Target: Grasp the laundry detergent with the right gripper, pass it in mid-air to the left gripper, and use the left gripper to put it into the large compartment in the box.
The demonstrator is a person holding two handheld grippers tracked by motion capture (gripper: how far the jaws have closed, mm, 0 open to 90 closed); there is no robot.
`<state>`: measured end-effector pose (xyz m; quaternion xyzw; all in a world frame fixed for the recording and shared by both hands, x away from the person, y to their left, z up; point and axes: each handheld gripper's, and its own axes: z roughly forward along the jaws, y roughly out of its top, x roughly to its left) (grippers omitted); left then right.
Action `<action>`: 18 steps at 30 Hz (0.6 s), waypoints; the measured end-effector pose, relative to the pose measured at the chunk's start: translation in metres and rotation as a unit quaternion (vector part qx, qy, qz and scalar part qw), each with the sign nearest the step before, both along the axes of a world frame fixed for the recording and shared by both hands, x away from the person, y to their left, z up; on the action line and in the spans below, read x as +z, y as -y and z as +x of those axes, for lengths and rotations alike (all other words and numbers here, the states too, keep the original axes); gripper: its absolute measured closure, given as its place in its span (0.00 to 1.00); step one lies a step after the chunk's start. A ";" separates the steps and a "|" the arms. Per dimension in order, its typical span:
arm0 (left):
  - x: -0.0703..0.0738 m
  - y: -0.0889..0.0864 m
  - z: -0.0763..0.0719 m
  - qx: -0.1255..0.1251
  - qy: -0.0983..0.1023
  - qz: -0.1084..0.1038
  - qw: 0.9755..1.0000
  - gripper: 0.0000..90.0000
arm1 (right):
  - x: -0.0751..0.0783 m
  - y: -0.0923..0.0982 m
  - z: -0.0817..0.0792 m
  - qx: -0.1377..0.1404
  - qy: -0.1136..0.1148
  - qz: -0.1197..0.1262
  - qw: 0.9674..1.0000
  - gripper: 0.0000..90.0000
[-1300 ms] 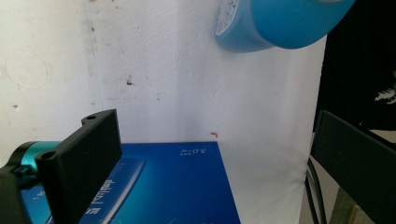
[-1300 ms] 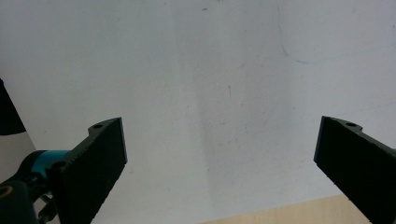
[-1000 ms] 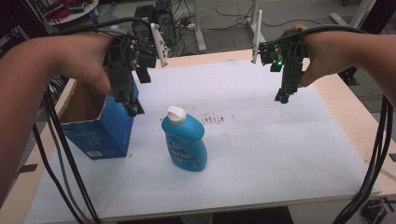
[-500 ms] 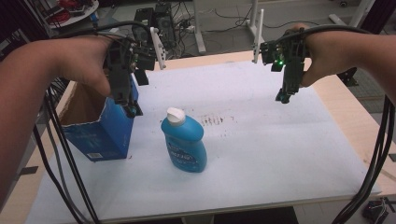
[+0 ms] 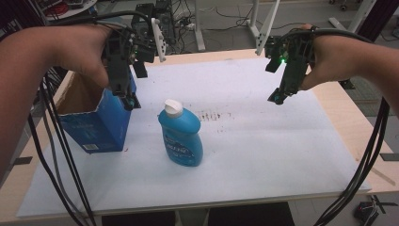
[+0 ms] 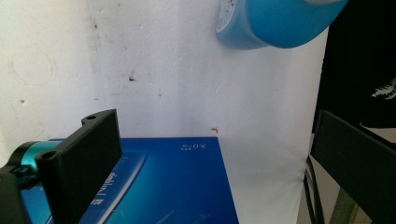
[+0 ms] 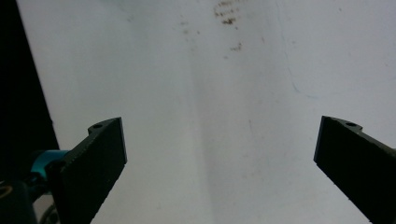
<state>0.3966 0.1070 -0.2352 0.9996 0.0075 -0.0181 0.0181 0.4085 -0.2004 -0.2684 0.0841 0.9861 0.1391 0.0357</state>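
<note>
- Left gripper fingers spread wide over the blue box rim, likely lining up a grab.
- Right gripper fingers released, parked clear of the bottle.

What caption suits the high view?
Open left gripper over a blue box, blue bottle beside it.

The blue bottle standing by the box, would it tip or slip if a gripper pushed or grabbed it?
The blue bottle stands upright, taller than its base, so a high push would probably tip it. Its smooth, rounded plastic looks somewhat slippery.
</note>
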 end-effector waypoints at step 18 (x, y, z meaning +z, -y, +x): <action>-0.006 0.002 0.001 -0.008 -0.001 0.000 1.000 0.02 | -0.026 -0.013 -0.037 0.005 -0.034 0.145 0.989 0.02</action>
